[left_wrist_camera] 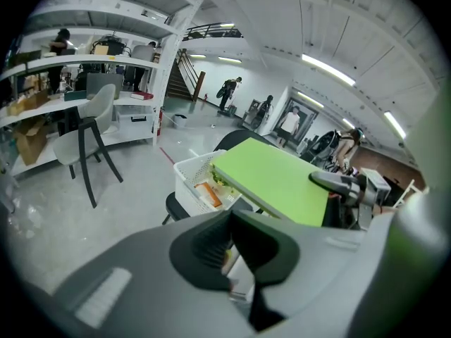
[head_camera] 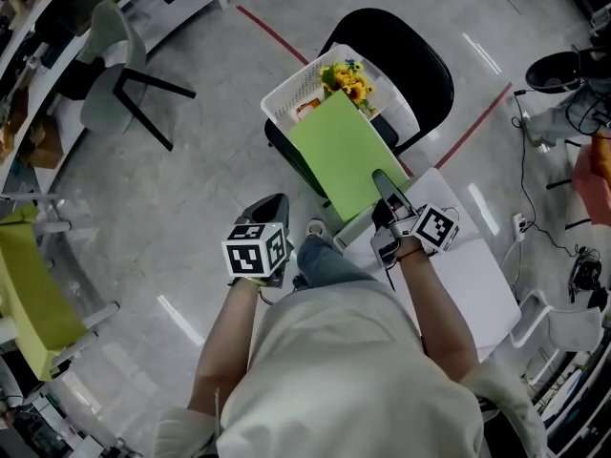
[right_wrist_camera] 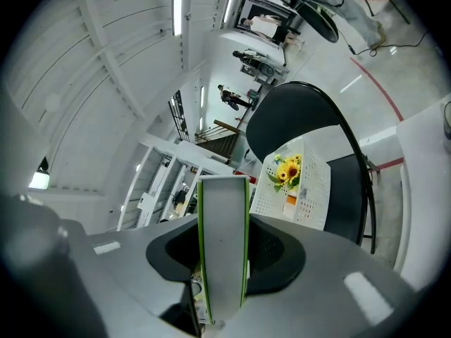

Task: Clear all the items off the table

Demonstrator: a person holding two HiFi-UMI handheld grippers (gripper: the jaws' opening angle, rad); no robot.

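Note:
A green-covered book (head_camera: 344,156) hangs tilted over a white mesh basket (head_camera: 286,98) that stands on a black chair (head_camera: 420,65). My right gripper (head_camera: 387,194) is shut on the book's near edge. In the right gripper view the book (right_wrist_camera: 222,245) stands edge-on between the jaws, with the basket (right_wrist_camera: 313,189) and its yellow sunflowers (right_wrist_camera: 287,169) beyond. My left gripper (head_camera: 270,208) hangs lower left of the basket, jaws together and holding nothing. The left gripper view shows the book (left_wrist_camera: 278,178) above the basket (left_wrist_camera: 187,178), which holds an orange item (left_wrist_camera: 209,194).
The white table (head_camera: 477,275) lies at my right, under the right arm. A grey chair (head_camera: 110,65) stands at the far left by shelving. Cables (head_camera: 573,256) and gear lie on the floor at the far right.

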